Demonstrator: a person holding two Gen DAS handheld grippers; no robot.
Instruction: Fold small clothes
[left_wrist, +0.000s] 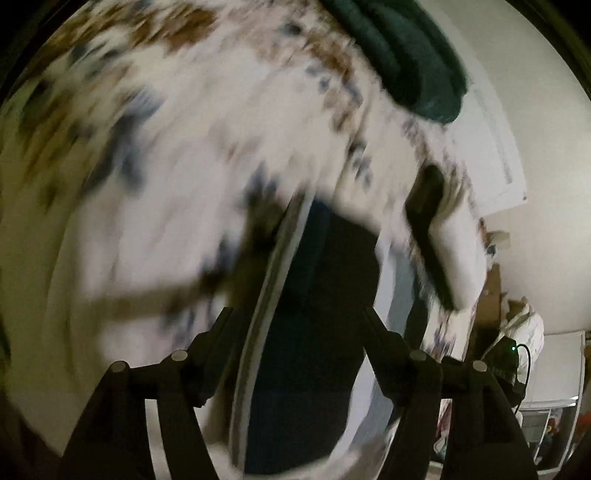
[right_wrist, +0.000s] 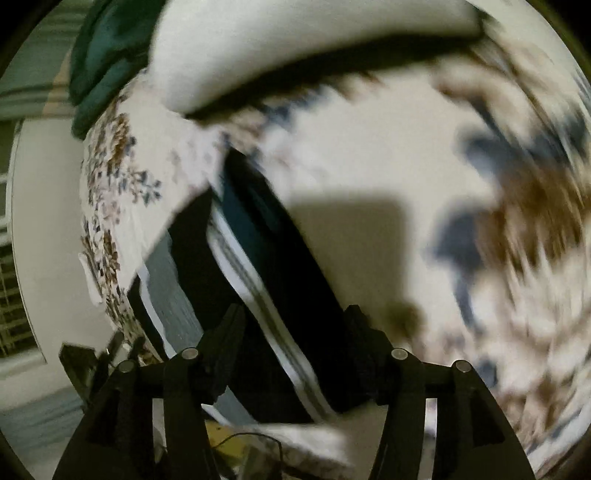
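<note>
Left wrist view: black fingers of the left gripper sit closest to lens, spread wide, nothing pinched btwn them. Dark garment w/ a white-striped edge fills the gap just ahead of the tips; can't tell if either tip touches it, too blurred. It lies on a white floral bedspread w/ brown and blue print. Dark green cloth bunched at top, well apart from the gripper. Black box w/ a green light at right, off the bed.

Right wrist view: right gripper likewise spread wide, holding nothing. Same dark garment runs diagonally btwn the fingers, white stripes along its edge; contact w/ tips unclear. Floral bedspread under it and to the right, heavily blurred. Green cloth upper left beside a white pillow-like shape. Cables and a yellow item low in frame.
</note>
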